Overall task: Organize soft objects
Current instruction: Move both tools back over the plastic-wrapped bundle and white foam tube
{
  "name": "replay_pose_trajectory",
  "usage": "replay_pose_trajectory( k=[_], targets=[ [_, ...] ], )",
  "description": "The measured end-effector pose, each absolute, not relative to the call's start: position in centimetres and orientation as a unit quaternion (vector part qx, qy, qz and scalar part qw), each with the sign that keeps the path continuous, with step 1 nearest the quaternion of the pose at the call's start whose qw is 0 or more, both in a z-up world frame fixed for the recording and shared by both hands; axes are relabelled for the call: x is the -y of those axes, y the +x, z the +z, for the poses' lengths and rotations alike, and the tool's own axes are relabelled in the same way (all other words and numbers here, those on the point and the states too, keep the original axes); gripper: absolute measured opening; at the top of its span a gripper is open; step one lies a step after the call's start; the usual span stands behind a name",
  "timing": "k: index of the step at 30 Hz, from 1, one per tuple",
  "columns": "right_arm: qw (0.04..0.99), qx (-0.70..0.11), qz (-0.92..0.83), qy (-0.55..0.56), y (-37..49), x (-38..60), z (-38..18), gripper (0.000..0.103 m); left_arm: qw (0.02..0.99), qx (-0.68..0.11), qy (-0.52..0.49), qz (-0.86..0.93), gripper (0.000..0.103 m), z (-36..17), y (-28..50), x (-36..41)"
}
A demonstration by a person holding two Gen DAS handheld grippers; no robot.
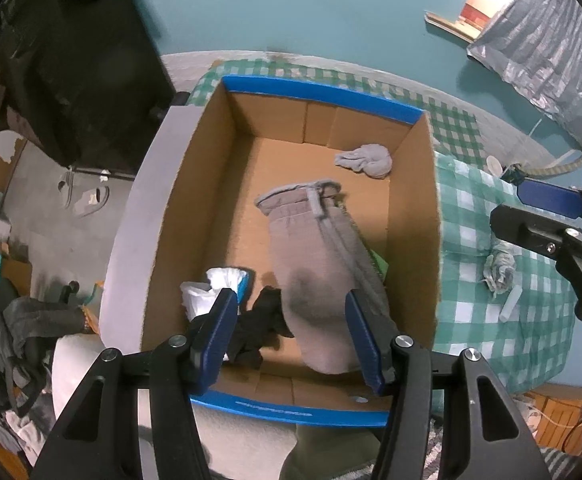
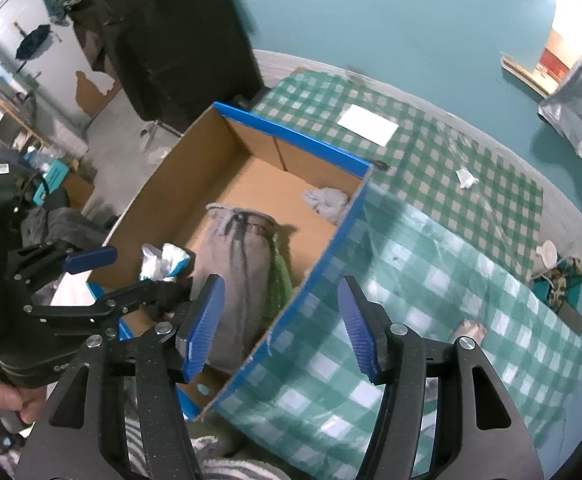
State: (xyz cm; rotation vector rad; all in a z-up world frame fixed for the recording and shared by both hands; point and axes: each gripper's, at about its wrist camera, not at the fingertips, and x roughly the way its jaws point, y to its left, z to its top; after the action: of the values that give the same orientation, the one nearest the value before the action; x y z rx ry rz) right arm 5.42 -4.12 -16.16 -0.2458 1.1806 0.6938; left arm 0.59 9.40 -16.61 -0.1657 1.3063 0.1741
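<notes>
Over the cardboard box, both jaws open and empty, grey sweatpants inside

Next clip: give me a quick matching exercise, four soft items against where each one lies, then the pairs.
Items:
1. grey sweatpants
2. small grey sock bundle
3. white cloth
4. frayed grey rag

Places:
A. on the checked tablecloth, outside the box
B. far right corner of the cardboard box
C. near left corner of the box, beside a black item
D. along the middle of the box floor

Pairs: 1-D, 2-B, 3-C, 4-A
</notes>
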Motion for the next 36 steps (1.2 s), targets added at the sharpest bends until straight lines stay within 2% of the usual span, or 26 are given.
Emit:
replay_pose_trajectory(
  k=[36],
  targets=[
    [0.778,-0.610,0.152,-0.020,4.6,23.2,-19.9,0.060,0.800,-0.599,-0.025,-0.024,0.057,-15.0,4.8,2.8]
  ],
)
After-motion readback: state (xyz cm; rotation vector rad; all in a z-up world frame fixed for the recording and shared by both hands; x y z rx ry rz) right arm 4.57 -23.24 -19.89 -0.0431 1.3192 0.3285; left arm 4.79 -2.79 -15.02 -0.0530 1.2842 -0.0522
